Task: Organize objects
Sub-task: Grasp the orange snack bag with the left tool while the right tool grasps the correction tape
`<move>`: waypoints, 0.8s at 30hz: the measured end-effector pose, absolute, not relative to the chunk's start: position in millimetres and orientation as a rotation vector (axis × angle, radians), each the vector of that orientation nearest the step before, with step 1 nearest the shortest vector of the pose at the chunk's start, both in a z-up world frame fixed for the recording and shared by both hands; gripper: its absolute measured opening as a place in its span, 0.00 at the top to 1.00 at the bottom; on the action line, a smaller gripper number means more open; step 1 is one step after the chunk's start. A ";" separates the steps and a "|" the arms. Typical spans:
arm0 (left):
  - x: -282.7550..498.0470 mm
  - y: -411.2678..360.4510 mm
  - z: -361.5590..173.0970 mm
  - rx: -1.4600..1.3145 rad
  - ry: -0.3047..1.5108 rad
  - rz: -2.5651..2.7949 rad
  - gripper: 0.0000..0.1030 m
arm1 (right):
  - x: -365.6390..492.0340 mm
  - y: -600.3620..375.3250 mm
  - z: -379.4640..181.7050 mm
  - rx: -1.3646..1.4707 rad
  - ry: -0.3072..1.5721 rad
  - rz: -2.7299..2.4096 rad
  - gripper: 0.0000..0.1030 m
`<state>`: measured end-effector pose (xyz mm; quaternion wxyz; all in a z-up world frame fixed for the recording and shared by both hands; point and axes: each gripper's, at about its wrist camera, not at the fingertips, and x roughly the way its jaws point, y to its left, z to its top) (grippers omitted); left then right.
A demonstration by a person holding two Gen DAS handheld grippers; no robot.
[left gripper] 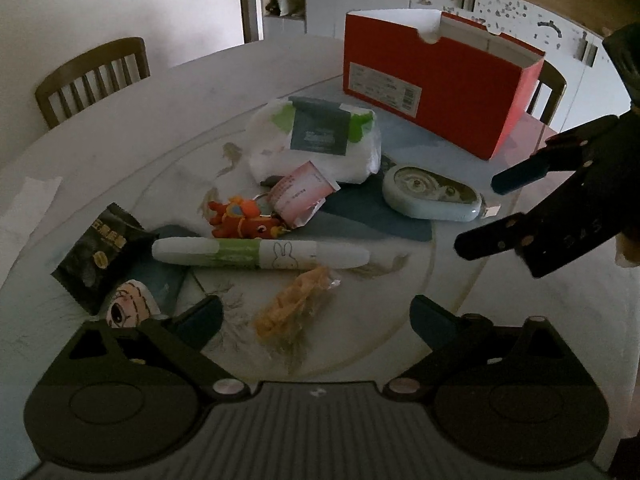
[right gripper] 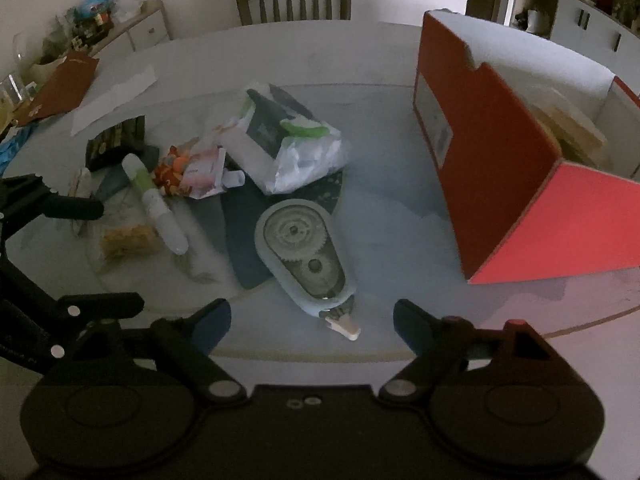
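A pile of small things lies on a glass turntable (left gripper: 400,312): a white-and-green marker (left gripper: 260,254), a yellow snack packet (left gripper: 294,304), an orange toy keychain (left gripper: 244,220), a black sachet (left gripper: 98,254), a plastic bag with a dark card (left gripper: 316,140) and a light blue correction-tape dispenser (left gripper: 432,192). An open red box (left gripper: 436,92) stands behind. My left gripper (left gripper: 316,320) is open, just short of the snack packet. My right gripper (right gripper: 312,324) is open, just short of the dispenser (right gripper: 306,256), and it also shows in the left wrist view (left gripper: 484,216).
The red box (right gripper: 516,200) stands at the right in the right wrist view, with flat things inside. Wooden chairs (left gripper: 94,76) stand at the table's far side. A white paper (right gripper: 114,96) and a brown folder (right gripper: 64,84) lie at the far left. Cabinets line the wall.
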<state>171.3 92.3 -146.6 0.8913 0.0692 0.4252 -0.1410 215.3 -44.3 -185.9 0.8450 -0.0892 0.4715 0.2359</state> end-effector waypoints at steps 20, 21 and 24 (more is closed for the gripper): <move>173.8 87.8 -145.6 0.160 0.910 -0.277 0.70 | 225.0 -18.7 -183.1 -0.267 0.960 0.512 0.59; 173.0 87.8 -145.3 0.156 0.911 -0.274 0.76 | 224.8 -18.3 -182.9 -0.268 0.962 0.509 0.59; 170.7 87.3 -144.6 0.146 0.916 -0.260 0.80 | 223.2 -18.2 -181.2 -0.261 0.969 0.509 0.59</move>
